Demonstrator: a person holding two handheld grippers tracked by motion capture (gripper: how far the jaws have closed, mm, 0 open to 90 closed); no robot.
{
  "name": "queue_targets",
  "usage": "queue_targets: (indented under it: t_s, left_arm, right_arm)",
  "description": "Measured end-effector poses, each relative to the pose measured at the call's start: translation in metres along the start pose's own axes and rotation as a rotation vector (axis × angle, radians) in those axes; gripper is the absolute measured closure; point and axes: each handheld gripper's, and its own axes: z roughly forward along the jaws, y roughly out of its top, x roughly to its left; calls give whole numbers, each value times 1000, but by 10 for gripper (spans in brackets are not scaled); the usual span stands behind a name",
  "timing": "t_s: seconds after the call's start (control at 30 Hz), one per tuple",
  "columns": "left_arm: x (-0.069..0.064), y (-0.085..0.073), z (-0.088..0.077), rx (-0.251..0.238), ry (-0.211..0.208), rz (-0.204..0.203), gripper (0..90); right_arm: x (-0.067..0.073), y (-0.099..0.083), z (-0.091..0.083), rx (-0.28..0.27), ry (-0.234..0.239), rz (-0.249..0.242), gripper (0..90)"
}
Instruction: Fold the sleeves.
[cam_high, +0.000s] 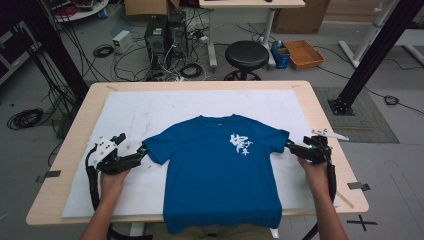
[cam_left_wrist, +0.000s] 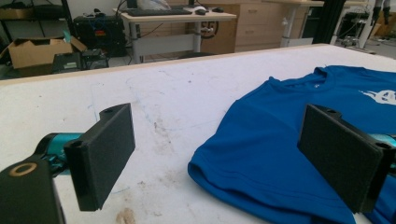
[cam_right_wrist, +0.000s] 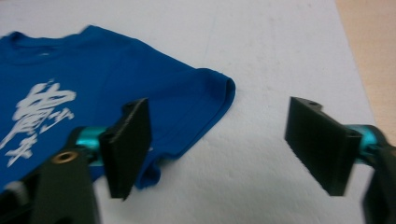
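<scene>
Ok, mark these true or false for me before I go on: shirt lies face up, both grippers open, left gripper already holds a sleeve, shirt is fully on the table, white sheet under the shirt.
1. The blue T-shirt lies print side up. True.
2. Both the left gripper and the right gripper stand open. True.
3. The left gripper already pinches a sleeve. False: its jaws stand apart at the sleeve's edge, gripping nothing.
4. The whole shirt rests on the table. False: its hem hangs over the near edge.
5. A white sheet lies under the shirt. True.
</scene>
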Motion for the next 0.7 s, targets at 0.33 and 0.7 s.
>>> queue_targets:
  t_s: [0.33, 0.7]
  left_arm:
    - [1, 0, 0, 0, 2, -8, 112]
    - [1, 0, -1, 9, 13, -16, 112]
  right_arm:
    - [19, 15, 42, 157, -84, -21, 429]
    - [35, 14, 44, 177, -76, -192, 873]
